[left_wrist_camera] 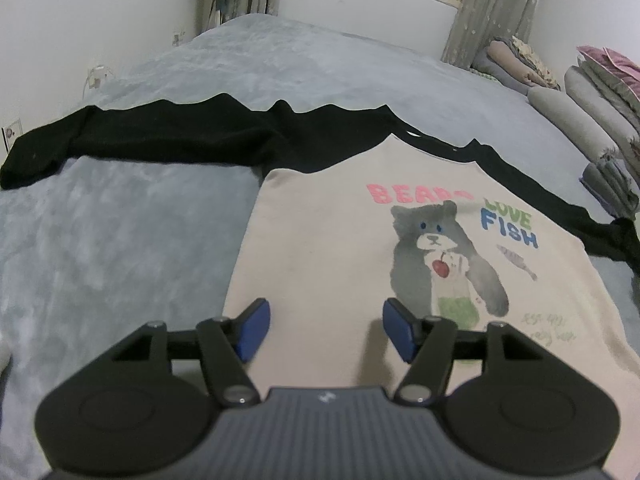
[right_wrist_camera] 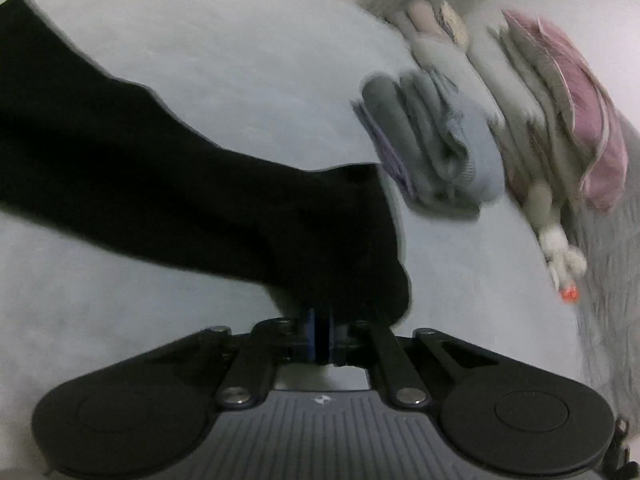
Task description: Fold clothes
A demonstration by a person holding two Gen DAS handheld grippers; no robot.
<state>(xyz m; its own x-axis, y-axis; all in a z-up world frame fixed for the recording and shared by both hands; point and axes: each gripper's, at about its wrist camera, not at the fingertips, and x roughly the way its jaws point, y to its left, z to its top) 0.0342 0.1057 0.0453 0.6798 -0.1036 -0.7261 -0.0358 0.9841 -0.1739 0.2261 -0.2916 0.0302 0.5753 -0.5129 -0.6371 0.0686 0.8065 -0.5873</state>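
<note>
Right tool (right_wrist_camera: 321,338) pinches the shirt's soft black sleeve (right_wrist_camera: 200,200).

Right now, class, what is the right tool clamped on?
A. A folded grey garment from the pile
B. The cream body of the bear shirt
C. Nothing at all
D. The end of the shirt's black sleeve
D: in the right wrist view the right tool has its blue pads pressed together on the black sleeve end, away from the folded pile.
</note>
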